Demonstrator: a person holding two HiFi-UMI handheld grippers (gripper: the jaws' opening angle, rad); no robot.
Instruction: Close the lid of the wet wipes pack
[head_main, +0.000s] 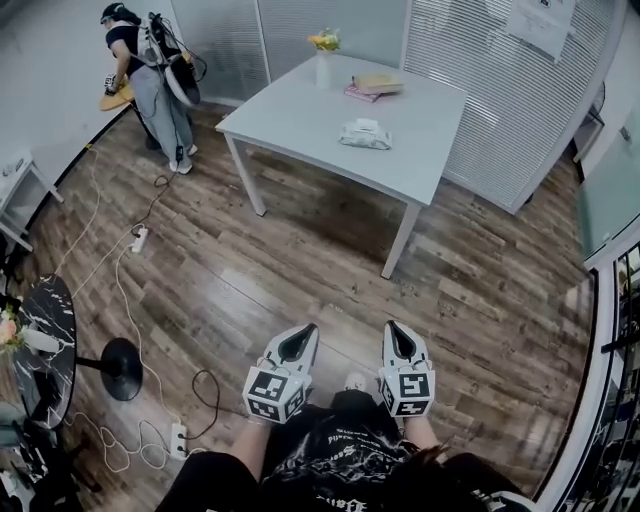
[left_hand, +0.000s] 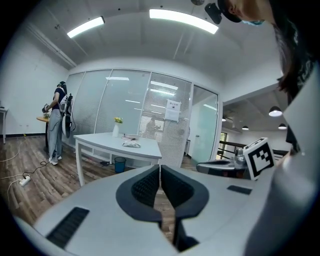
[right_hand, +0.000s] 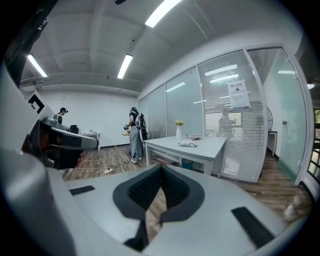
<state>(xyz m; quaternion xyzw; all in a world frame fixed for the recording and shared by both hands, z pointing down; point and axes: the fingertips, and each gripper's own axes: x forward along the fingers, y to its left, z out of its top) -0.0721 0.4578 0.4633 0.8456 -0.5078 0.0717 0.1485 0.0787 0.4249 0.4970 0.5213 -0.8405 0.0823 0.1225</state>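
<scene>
In the head view, the white soft-plastic wet wipes pack (head_main: 365, 134) lies on the pale grey square surface (head_main: 300, 110) across the room, near its front right edge. It sits well apart from the left gripper (head_main: 308, 332) and the right gripper (head_main: 392, 328), which are held side by side low over the brown wood-plank floor (head_main: 300, 260), both pointing towards the table. A white vase of yellow flowers (head_main: 323, 60) and a small stack of books (head_main: 373, 86) stand further back on the surface. A person in a dark top (head_main: 150, 80) works at the far left.

In the left gripper view, the jaws are pressed together with nothing between them, and the pack shows small on the surface far ahead.

In the right gripper view, the jaws likewise meet, empty, with the pack distant on the tabletop.
</scene>
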